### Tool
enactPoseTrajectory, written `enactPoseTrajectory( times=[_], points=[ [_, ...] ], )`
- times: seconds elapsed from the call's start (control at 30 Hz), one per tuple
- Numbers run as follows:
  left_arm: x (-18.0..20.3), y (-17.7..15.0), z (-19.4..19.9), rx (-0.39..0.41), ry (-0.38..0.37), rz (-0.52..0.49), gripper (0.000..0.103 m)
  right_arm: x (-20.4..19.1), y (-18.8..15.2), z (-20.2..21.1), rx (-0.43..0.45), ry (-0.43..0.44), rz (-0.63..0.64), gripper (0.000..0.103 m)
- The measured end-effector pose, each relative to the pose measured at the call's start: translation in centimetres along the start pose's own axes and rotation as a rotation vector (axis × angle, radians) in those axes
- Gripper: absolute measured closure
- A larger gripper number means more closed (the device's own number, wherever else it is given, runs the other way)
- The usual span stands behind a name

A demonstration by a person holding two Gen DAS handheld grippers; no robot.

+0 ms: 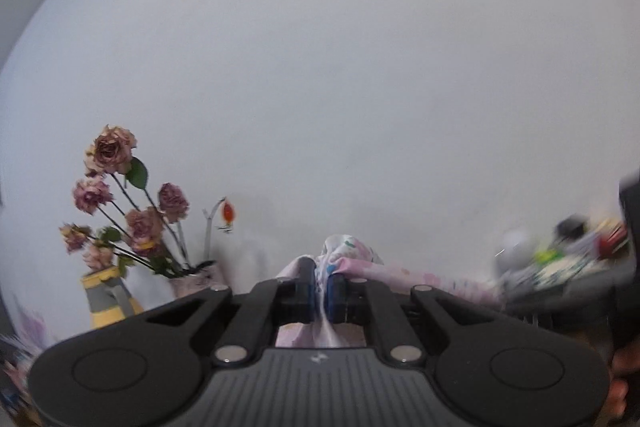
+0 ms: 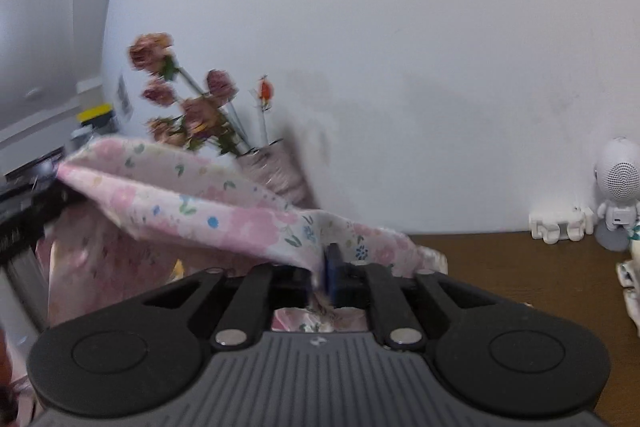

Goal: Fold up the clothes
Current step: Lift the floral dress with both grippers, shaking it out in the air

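Now my left gripper and right gripper each pinch the pink floral garment, jaws closed. Behind, a vase holds dried roses; a yellow jug holds more.

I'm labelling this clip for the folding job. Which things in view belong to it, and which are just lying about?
Belongs to the job:
pink floral garment
left hand-held gripper, shut on it
right hand-held gripper, shut on it

Just lying about:
dried roses
yellow and grey jug
small white robot-shaped figure
white toy blocks
brown table
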State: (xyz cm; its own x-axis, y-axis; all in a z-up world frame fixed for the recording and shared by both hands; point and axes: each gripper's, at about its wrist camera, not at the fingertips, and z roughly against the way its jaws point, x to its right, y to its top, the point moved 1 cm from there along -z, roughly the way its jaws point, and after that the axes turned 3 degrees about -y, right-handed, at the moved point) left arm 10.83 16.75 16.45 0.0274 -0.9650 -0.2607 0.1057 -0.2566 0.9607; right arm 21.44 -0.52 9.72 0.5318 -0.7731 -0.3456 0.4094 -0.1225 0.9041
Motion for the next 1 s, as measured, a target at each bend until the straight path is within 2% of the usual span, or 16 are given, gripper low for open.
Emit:
enactPoseTrajectory(
  times=[0.03, 0.07, 0.1, 0.23, 0.3, 0.4, 0.47, 0.53, 0.6, 0.67, 0.8, 0.9, 1.0],
  points=[
    [0.2, 0.6, 0.6, -0.002, -0.012, 0.017, 0.098, -0.2, -0.6, 1.3, -0.006, -0.004, 0.012, 0.054],
    [0.5, 1.3, 1.2, -0.002, -0.019, 0.027, 0.098, -0.3, -1.3, 2.4, -0.008, -0.004, 0.027, 0.037],
    [0.9, 1.9, 1.8, -0.004, -0.026, 0.034, 0.098, -0.4, -2.4, 3.6, -0.014, 0.005, 0.042, 0.031],
    [3.0, 3.1, 3.8, 0.003, -0.029, 0.034, 0.098, -1.3, -7.9, 8.4, -0.065, 0.037, 0.089, 0.026],
    [3.9, 3.7, 4.7, 0.008, -0.026, 0.035, 0.098, -2.3, -10.1, 9.5, -0.091, 0.027, 0.131, 0.025],
    [5.4, 4.5, 6.2, 0.016, -0.022, 0.036, 0.098, -4.3, -12.6, 9.3, -0.101, -0.097, 0.257, 0.023],
    [6.4, 5.1, 7.1, 0.021, -0.02, 0.037, 0.098, -4.8, -13.6, 8.7, -0.1, -0.211, 0.3, 0.023],
    [6.3, 5.4, 8.1, 0.027, 0.007, 0.031, 0.098, -4.7, -14.1, 8.4, -0.13, -0.244, 0.289, 0.032],
    [5.5, 5.2, 9.1, 0.031, 0.049, 0.011, 0.098, -4.0, -14.1, 8.9, -0.157, -0.239, 0.258, 0.087],
    [4.3, 4.5, 10.3, 0.026, 0.082, -0.006, 0.098, -2.9, -13.0, 11.0, -0.151, -0.2, 0.215, 0.092],
    [1.5, 2.2, 14.2, 0.019, 0.05, -0.028, 0.098, 0.1, -8.9, 19.9, -0.08, -0.091, 0.158, 0.097],
    [2.3, -0.1, 11.6, -0.111, -0.042, -0.018, 0.098, 0.9, -4.8, 27.4, -0.051, 0.02, 0.138, 0.097],
    [3.1, -2.4, 8.8, -0.247, -0.136, -0.005, 0.097, 1.8, -1.1, 32.7, -0.074, 0.125, 0.067, 0.097]
  ],
)
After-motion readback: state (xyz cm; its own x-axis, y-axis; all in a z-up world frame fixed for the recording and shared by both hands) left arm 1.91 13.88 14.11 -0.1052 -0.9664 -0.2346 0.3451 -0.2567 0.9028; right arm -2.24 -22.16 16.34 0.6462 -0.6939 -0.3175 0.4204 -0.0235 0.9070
